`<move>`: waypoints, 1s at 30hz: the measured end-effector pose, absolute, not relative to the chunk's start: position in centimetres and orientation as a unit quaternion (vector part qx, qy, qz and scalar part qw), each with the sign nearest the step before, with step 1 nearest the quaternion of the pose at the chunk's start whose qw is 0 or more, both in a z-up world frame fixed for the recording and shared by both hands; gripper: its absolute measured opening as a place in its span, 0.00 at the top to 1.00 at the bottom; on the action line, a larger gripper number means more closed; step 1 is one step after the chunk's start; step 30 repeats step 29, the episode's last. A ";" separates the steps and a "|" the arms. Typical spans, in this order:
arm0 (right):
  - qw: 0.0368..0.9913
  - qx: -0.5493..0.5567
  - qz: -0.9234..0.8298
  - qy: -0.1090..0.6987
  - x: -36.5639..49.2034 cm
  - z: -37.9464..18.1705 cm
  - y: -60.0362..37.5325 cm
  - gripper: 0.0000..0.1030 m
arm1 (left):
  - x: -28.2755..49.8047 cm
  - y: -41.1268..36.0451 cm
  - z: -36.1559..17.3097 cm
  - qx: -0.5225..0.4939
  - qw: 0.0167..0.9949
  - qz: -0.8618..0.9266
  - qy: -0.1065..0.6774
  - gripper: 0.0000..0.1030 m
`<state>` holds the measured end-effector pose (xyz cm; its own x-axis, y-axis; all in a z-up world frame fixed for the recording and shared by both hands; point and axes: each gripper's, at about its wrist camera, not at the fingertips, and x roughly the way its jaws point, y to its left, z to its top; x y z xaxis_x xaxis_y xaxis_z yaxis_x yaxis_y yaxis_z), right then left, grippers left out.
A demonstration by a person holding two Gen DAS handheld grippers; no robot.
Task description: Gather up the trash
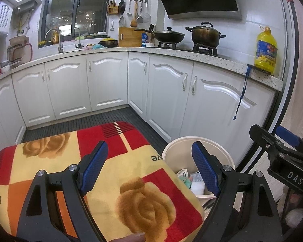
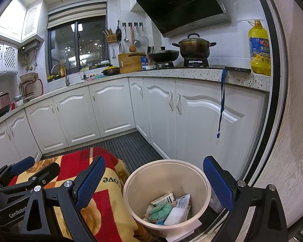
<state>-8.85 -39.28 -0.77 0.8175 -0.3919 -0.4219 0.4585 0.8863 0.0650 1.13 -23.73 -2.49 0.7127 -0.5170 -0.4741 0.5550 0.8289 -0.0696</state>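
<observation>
Both grippers stand wide apart and empty: left gripper (image 1: pixel 149 169) over the rose-patterned red and yellow fleece blanket (image 1: pixel 115 173), right gripper (image 2: pixel 154 183) above the round cream plastic bin (image 2: pixel 204 183) on the floor beside it. Trash sits at the bin bottom: crumpled green tissue (image 2: pixel 161 210), white foam block (image 2: pixel 176 214), small printed carton (image 2: pixel 164 198), crinkled wrapper (image 2: pixel 182 201). All look light, soft and crushable, nothing fragile; wrapper probably slippery. The bin itself seems stiff and light, so best pinched at the rim wall
</observation>
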 end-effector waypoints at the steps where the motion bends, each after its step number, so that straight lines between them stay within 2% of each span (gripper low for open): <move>1: 0.950 0.082 -0.223 0.203 -8.8 -0.8 -39.3 0.07 | 1.1 -23.7 -2.5 0.039 0.925 -0.289 0.244 0.18; 30: 0.947 0.080 -0.220 0.220 -8.2 -1.9 -39.9 0.07 | 1.4 -23.8 -3.5 0.041 0.923 -0.289 0.250 0.18</move>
